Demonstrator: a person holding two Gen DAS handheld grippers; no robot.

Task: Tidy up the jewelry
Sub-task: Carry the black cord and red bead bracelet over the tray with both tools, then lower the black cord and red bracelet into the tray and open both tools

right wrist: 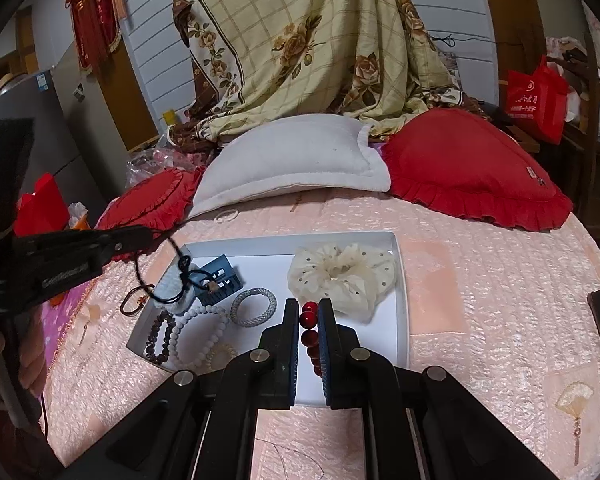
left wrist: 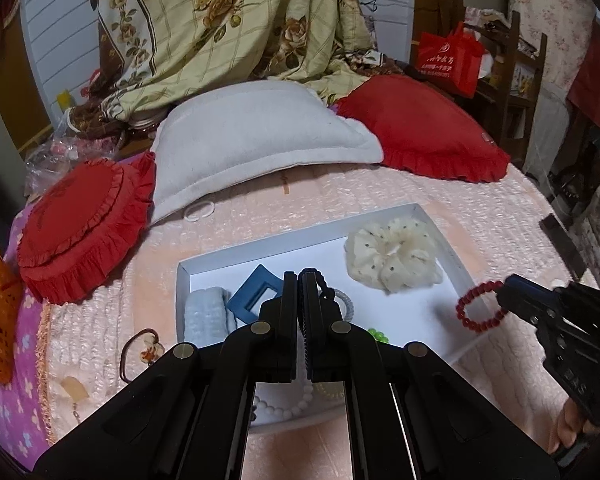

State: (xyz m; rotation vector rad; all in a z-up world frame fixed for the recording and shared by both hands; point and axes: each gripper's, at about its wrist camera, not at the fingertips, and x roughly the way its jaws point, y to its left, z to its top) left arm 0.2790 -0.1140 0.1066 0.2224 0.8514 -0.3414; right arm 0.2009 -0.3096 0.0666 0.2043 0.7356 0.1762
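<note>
Both loads held over the shallow white cardboard tray (right wrist: 398, 264) on the pink quilted bedspread (right wrist: 480, 280), nothing set down yet. Right gripper (right wrist: 309, 314) clamped on the red beaded bracelet (left wrist: 480, 306), the loop hanging just above the tray's bare right half, near the cream dotted fabric scrunchie (right wrist: 342, 276). Left gripper (left wrist: 299, 280) pinched shut on the thin black knotted cord (right wrist: 180, 264), which dangles over the tray's left end, above the pale blue knitted band (left wrist: 206, 312) and the dark blue rectangular hair claw (right wrist: 220, 278).

Best done one at a time. For the red beads: lower until the loop rests flat on bare white card, between the scrunchie and the grey braided bangle (right wrist: 254, 306), then ease the jaws apart and lift straight up, so no bead catches on the pads. For the cord: carry it clear of the claw's teeth before lowering, since a snag there looks likely; let the loose end pool first. Worth avoiding the white pearl bracelet (right wrist: 198, 334) and the dark beaded bracelet (right wrist: 160, 338) near the front rim. Brown cord with amber charm (left wrist: 146, 350) lies outside the tray, left for later.
</note>
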